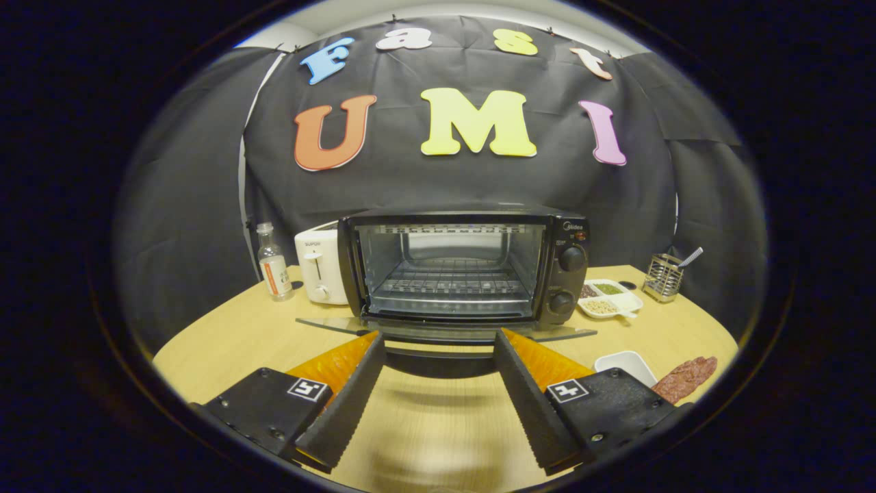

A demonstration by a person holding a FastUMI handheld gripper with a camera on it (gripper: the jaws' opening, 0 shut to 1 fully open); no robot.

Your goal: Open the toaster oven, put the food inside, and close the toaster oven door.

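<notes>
Gripper view: toaster oven (465, 267) door (445, 330) is already down, food still waiting on the desk.

My gripper (438, 342) is spread wide, holding nothing, tips at the door's lip. The meat slab (686, 378) by the desk's right edge looks soft, light, maybe greasy; I'd pinch its thick middle. Smooth wooden desk (226, 342), black cloth booth.
</notes>
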